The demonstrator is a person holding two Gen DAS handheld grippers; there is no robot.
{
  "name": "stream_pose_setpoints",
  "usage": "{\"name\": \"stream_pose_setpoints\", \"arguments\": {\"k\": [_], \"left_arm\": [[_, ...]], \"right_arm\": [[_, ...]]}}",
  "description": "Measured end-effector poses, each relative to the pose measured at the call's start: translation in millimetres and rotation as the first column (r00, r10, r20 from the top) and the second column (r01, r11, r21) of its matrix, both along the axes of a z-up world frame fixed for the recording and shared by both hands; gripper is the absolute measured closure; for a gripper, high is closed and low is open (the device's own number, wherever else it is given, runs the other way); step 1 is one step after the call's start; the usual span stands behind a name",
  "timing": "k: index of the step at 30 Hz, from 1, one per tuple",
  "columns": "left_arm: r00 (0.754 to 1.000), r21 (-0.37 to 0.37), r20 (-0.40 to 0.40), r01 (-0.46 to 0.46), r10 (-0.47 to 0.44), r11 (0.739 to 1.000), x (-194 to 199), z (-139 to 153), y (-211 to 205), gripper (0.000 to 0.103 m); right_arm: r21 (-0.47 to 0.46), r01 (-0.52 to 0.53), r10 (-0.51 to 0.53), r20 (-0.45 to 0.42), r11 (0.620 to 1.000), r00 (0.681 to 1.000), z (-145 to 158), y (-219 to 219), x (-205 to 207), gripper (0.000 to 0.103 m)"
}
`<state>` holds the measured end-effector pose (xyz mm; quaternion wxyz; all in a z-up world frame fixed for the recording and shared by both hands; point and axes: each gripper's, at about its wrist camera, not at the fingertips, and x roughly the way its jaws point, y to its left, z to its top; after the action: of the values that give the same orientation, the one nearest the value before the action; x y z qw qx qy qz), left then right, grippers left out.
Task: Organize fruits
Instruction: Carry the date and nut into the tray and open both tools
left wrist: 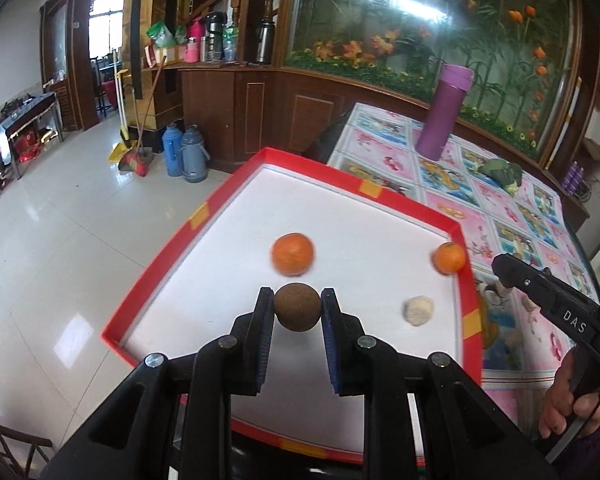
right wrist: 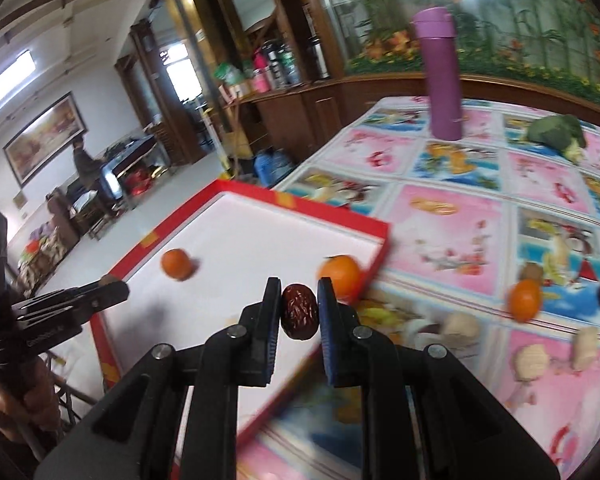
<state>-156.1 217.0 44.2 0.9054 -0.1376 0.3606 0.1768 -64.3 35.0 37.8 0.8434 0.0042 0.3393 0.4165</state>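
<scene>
A red-rimmed white tray [left wrist: 164, 252] sits at the table's left edge. My left gripper [left wrist: 297, 305] is shut on a round brown fruit [left wrist: 297, 307] held over the tray. In the tray lie one orange [left wrist: 292, 254], a second orange [left wrist: 449, 257] in the right corner and a pale lumpy piece [left wrist: 419, 310]. My right gripper [right wrist: 299, 309] is shut on a wrinkled red date [right wrist: 299, 311] above the tray's [right wrist: 236, 196] near right corner. Two oranges [right wrist: 177, 264] [right wrist: 340, 276] show in the tray. On the tablecloth lie another orange [right wrist: 525, 300] and several pale pieces [right wrist: 532, 362].
A purple bottle [right wrist: 440, 76] stands at the back of the patterned tablecloth, with a broccoli head [right wrist: 556, 132] to its right. The floor drops off left of the tray [left wrist: 60, 240]. A person's hand [left wrist: 568, 400] holds the other gripper at the right.
</scene>
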Motion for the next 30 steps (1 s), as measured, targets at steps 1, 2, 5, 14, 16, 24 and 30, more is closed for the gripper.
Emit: {"name": "stream_pose_setpoints", "arguments": {"k": [1, 2, 5, 14, 16, 24, 30], "left_arm": [[1.0, -0.003, -0.002, -0.003, 0.003, 1.0, -0.5, -1.5, 3.3, 0.08], [1.0, -0.003, -0.004, -0.008, 0.008, 1.0, -1.2, -2.8, 7.0, 0.08], [0.999, 0.01, -0.017, -0.036, 0.036, 0.999, -4.1, -7.5, 16.8, 0.08], [0.998, 0.059, -0.052, -0.034, 0.037, 0.998, 0.0, -18.9, 21.9, 0.08], [0.998, 0.063, -0.057, -0.031, 0.034, 0.998, 0.3, -20.5, 21.9, 0.08], [0.994, 0.086, -0.092, -0.043, 0.051, 0.995, 2.3, -24.9, 21.5, 0.078], [0.99, 0.084, -0.107, -0.082, 0.091, 0.993, 2.7, -23.7, 24.0, 0.047]], "right_arm": [[-0.011, -0.022, 0.021, -0.008, 1.0, 1.0, -1.3, 10.8, -3.2, 0.082], [-0.015, -0.037, 0.037, -0.016, 0.999, 0.999, -1.9, 15.9, -5.2, 0.082], [-0.035, -0.111, 0.11, -0.035, 0.993, 0.993, -6.5, 37.9, -19.8, 0.082], [-0.116, -0.238, 0.235, -0.042, 0.964, 0.971, -21.5, 69.5, -60.9, 0.082], [-0.137, -0.239, 0.236, -0.042, 0.961, 0.971, -25.4, 72.0, -62.1, 0.082], [-0.18, -0.26, 0.254, -0.059, 0.949, 0.966, -34.2, 75.5, -66.4, 0.082], [-0.159, -0.263, 0.25, -0.096, 0.952, 0.963, -32.3, 69.0, -61.7, 0.05]]}}
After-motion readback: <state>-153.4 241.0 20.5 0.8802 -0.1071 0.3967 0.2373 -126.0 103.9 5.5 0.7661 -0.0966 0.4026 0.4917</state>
